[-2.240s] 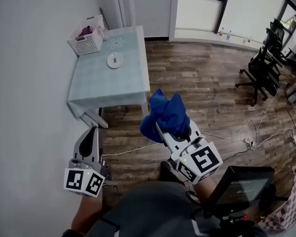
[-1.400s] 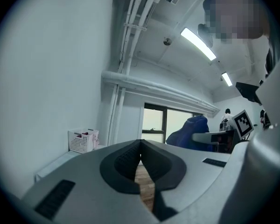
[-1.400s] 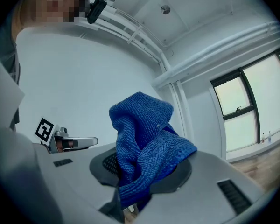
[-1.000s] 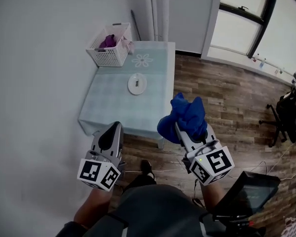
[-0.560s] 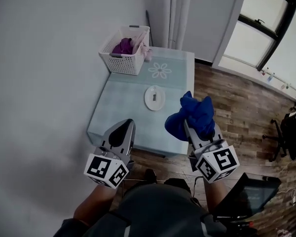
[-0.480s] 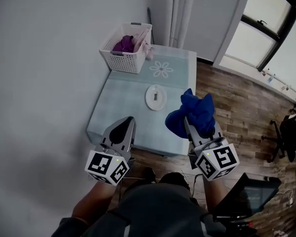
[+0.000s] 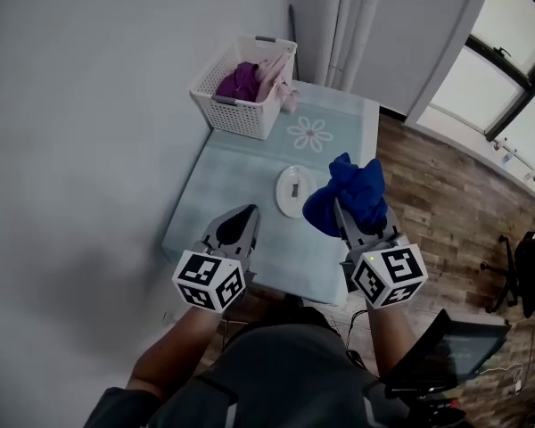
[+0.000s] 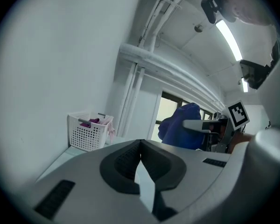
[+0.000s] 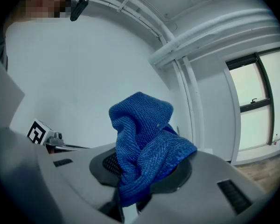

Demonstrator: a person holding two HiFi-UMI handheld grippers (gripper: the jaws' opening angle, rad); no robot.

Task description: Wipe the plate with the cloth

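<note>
The cloth (image 7: 349, 193) is deep blue with a ribbed weave. The plate (image 7: 291, 192) is white. The surface (image 7: 223, 185) is pale mint, faintly checked, with a white flower (image 7: 309, 134). The white lattice basket (image 7: 236, 114) holds purple and pink fabric (image 7: 239, 80). The floor (image 7: 446, 194) is brown planks.

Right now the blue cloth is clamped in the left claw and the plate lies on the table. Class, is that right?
No. The right claw, not the left claw, clamps the blue cloth, as the right gripper view shows. The plate does lie on the table.
</note>
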